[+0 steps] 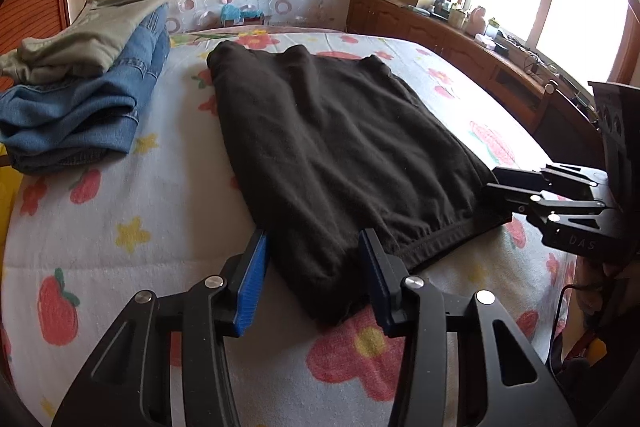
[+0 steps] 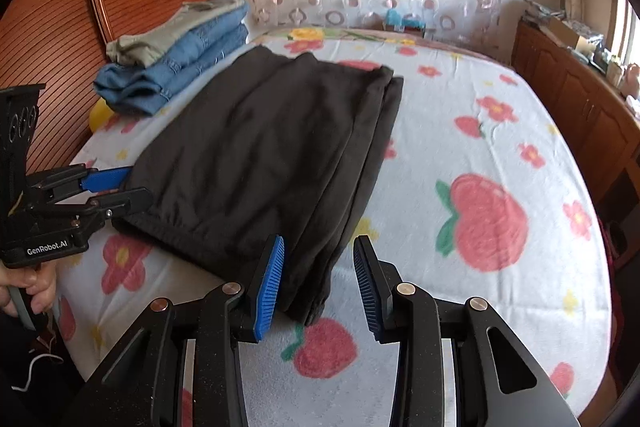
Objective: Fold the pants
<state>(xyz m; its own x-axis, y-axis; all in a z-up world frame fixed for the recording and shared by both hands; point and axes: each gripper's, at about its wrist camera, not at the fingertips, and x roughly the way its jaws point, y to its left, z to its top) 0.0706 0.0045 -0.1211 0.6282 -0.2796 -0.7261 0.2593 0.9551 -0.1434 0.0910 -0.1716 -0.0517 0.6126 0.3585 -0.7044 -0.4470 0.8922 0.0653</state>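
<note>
Black pants (image 1: 332,147) — folded jeans (image 1: 80,107) stacked beside.

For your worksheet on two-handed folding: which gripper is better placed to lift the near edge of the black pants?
Probably the left gripper: its open jaws straddle the near corner of the black pants, while the right gripper has cloth only by one pad.

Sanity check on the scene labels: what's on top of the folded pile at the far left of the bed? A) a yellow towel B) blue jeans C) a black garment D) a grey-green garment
D: the grey-green garment lies on top of the folded blue jeans, while the black pants lie spread apart on the bed.
</note>
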